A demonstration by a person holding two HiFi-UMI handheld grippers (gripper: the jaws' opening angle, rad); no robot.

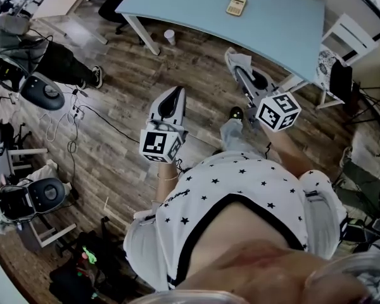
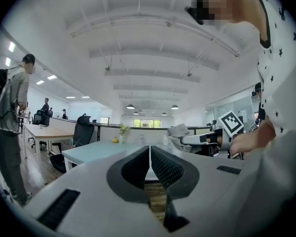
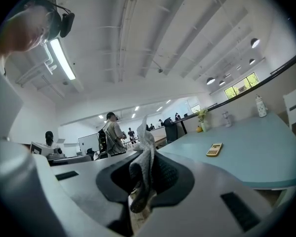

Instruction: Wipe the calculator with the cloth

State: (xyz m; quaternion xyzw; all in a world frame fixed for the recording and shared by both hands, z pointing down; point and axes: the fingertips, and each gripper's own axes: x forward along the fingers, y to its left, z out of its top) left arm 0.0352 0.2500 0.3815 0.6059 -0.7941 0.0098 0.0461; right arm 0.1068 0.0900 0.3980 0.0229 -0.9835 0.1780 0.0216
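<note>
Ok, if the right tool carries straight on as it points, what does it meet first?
Likely nothing near: the right tool, shut on the cloth, aims over the table's near edge, with the calculator right of its line. Depth is unclear.

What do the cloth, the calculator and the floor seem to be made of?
Cloth: soft woven fabric, pale grey; it folds and crumples limply.
Calculator: probably hard plastic, cream, matte; a flat rigid case.
Floor: wood or wood-look planks; grain and plank seams show.
</note>
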